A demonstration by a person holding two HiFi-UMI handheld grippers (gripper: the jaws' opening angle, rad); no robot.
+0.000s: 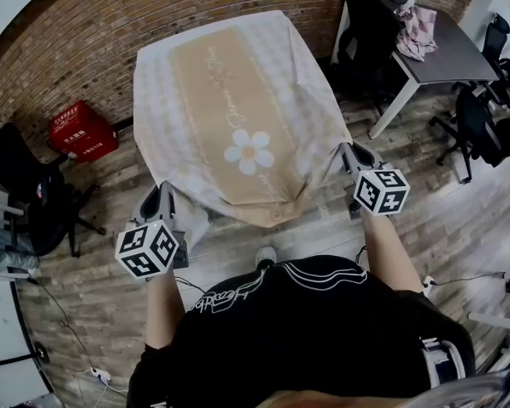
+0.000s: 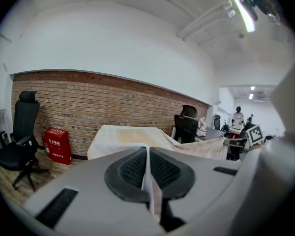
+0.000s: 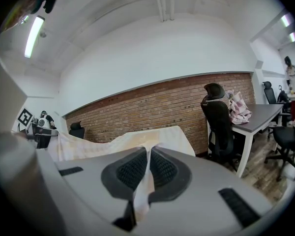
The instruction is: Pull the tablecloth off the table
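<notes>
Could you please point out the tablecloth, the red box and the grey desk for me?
tablecloth (image 1: 249,153), head view, on the printed white flower.
red box (image 1: 82,133), head view, on its top face.
grey desk (image 1: 450,51), head view, on the bare tabletop.

- This is an office-style workroom: a long brick wall (image 1: 93,32) with white plaster above it and a wood-plank floor (image 1: 459,228).
- Black swivel chairs (image 1: 367,32) stand about. One is at a grey bench (image 1: 450,58) on white legs, and others are along the room's edges.
- Strip lights (image 2: 241,9) run along the white ceiling.
- A red box (image 1: 83,132) sits against the brick, and cables (image 1: 96,372) trail over the floor.
- The left gripper view shows more chairs and a standing person (image 2: 237,116) further back.
</notes>
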